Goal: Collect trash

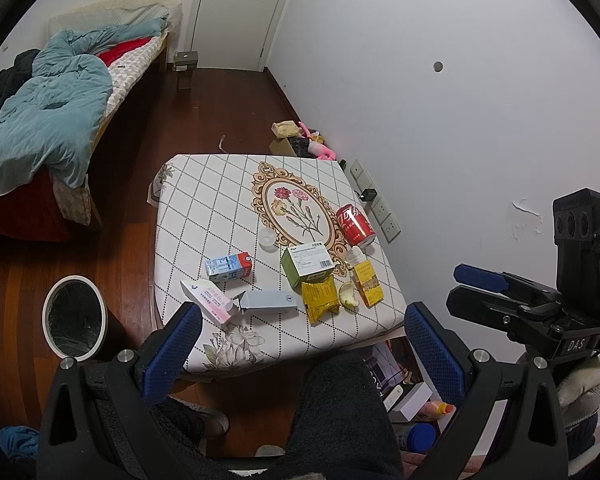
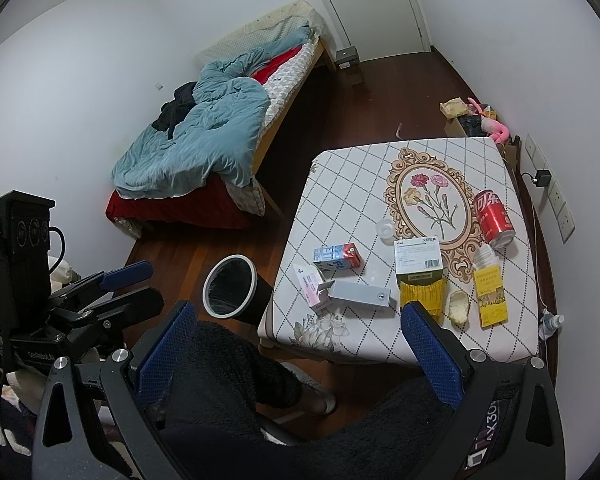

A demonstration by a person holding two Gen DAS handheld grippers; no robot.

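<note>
Trash lies on a small table point(image 1: 204, 200) with a diamond-pattern cloth: a red cola can point(image 1: 355, 225) on its side, a green box point(image 1: 309, 266), a yellow wrapper point(image 1: 320, 301), a yellow box point(image 1: 366, 283), a peel piece point(image 1: 349, 295), a grey carton point(image 1: 266, 301), a pink-white box point(image 1: 210, 302) and a blue milk carton point(image 1: 228, 267). A black bin with a white rim point(image 1: 75, 318) stands on the floor left of the table. My left gripper point(image 1: 302, 340) is open and empty, held above the table's near edge. My right gripper point(image 2: 296, 340) is open and empty, also near that edge.
A bed point(image 1: 60, 92) with a blue duvet stands to the left. A white wall point(image 1: 440, 80) with sockets runs along the table's right side. Boxes and a pink toy point(image 1: 300, 140) lie beyond the table. My legs in dark trousers point(image 1: 340, 412) are below.
</note>
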